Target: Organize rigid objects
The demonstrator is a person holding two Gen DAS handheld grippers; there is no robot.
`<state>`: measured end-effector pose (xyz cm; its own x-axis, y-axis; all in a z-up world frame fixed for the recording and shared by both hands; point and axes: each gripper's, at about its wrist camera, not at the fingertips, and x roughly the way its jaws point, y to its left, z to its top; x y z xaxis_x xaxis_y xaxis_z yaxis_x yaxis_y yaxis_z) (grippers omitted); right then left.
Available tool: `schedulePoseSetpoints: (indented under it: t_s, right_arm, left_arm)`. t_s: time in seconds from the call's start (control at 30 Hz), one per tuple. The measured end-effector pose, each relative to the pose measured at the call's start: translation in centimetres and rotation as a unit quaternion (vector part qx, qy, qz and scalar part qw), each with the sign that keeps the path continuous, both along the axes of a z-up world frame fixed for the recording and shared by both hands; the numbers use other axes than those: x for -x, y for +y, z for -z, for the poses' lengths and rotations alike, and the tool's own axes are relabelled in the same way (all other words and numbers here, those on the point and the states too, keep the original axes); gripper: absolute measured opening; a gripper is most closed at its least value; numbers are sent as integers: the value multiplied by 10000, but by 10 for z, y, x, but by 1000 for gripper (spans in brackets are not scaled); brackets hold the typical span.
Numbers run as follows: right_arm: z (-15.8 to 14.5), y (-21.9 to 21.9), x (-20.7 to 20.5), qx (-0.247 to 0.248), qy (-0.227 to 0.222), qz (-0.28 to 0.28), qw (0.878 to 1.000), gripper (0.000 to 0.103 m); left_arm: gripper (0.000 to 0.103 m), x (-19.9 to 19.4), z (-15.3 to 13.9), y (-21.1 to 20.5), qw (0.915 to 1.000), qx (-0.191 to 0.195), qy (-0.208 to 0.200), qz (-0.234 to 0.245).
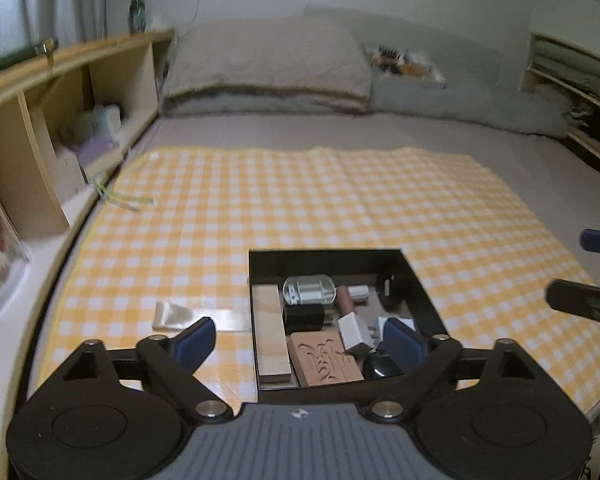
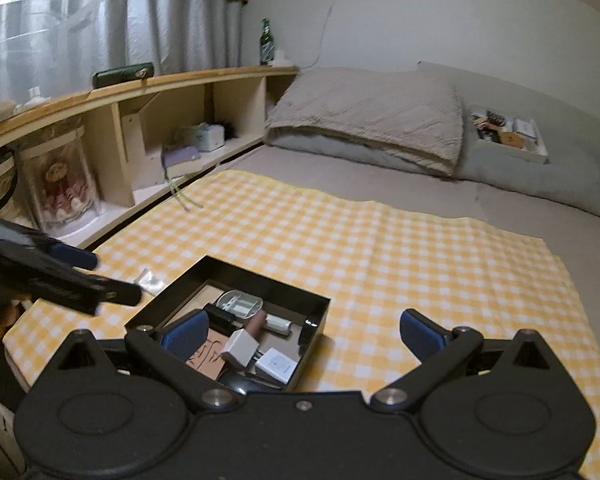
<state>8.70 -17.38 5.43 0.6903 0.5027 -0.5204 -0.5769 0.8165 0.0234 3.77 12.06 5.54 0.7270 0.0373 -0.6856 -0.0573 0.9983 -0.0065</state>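
A black tray (image 1: 420, 280) sits on the yellow checked cloth (image 1: 300, 200), near its front edge. It holds a wooden block (image 1: 270, 332), a carved brown tile (image 1: 326, 356), a clear case (image 1: 308, 289), white chargers (image 1: 354, 332) and dark items. My left gripper (image 1: 300, 340) is open and empty, just in front of the tray. In the right wrist view the tray (image 2: 268, 276) lies at lower left. My right gripper (image 2: 300, 332) is open and empty, above the tray's near right corner. The left gripper (image 2: 80, 276) shows at the left there.
A clear plastic wrapper (image 1: 176, 314) lies on the cloth left of the tray. A wooden shelf (image 1: 60, 112) runs along the left. Pillows (image 1: 268, 64) and a box of small items (image 2: 508, 132) lie at the back. A green bottle (image 2: 266, 42) stands on the shelf.
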Motion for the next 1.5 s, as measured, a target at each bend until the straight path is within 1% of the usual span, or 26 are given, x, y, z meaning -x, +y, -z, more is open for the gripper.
schedulePoseSetpoints:
  t_s: [0.13,0.23,0.4,0.47,0.57,0.63,0.83,1.0,1.3,1.5]
  right_arm:
    - [-1,-6,11,-163,-69,168,9997,103]
    - [1,-9,21,-211,-146,254,9993,103]
    - [5,-14,37,-285,-236,392,9985,103]
    - [7,-16,44,-274,-301,441,9982,103]
    - [10,-20,51,-412,-227,493,9977,103]
    - [13,-22,56,-465,-228,585,9969,103]
    - [23,-28,73,-543,-313,760,9951,103]
    - [30,-34,80,-617,-299,873,9938,103]
    - [28,-40,85,-654,-432,947,9924,103]
    - [28,-37,88,-595,-484,929,9927,103]
  left_arm:
    - [99,28,-12,-9,9992,-70,-401,31]
    - [102,44,-15,-14,9980,-53,-622,73]
    - [103,70,-12,-24,9953,-87,-957,109]
    - [103,80,-9,-27,9938,-159,-1093,107]
    - [103,92,-6,-33,9908,-348,-1305,85]
    - [103,98,-3,-36,9891,-404,-1414,105]
    - [103,110,4,-41,9874,-350,-1541,97]
    - [103,115,9,-43,9865,-408,-1587,45]
    - [103,119,13,-45,9846,-567,-1646,-177]
    - [103,120,12,-44,9848,-540,-1635,-219]
